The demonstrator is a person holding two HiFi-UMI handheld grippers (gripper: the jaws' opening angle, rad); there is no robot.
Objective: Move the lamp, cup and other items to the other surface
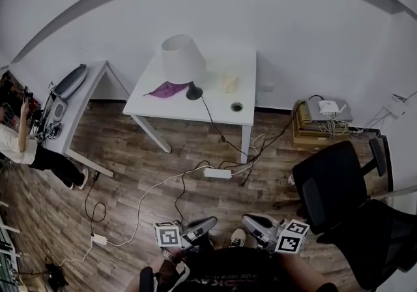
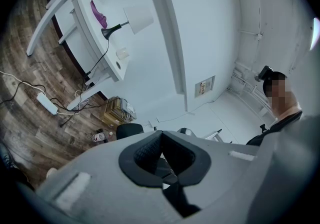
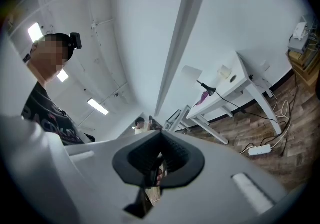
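Observation:
A lamp with a white shade (image 1: 182, 58) and a black base stands on the white table (image 1: 215, 111) far ahead. Beside it lie a purple item (image 1: 166, 90) and a small pale cup (image 1: 229, 82). The left gripper view shows the lamp (image 2: 138, 18), the cup (image 2: 121, 54) and the purple item (image 2: 97, 13). The right gripper view shows the lamp (image 3: 191, 74) and the cup (image 3: 225, 72). My left gripper (image 1: 210, 223) and right gripper (image 1: 247, 219) are held low near my body, well away from the table. Both have their jaws together with nothing between them (image 2: 161, 138) (image 3: 161, 135).
A grey side table (image 1: 88, 85) with gear stands left of the white one, and a person (image 1: 19, 141) is beside it. A power strip (image 1: 217, 173) and cables lie on the wood floor. A black office chair (image 1: 332, 186) is at my right; stacked boxes (image 1: 319, 129) sit by the wall.

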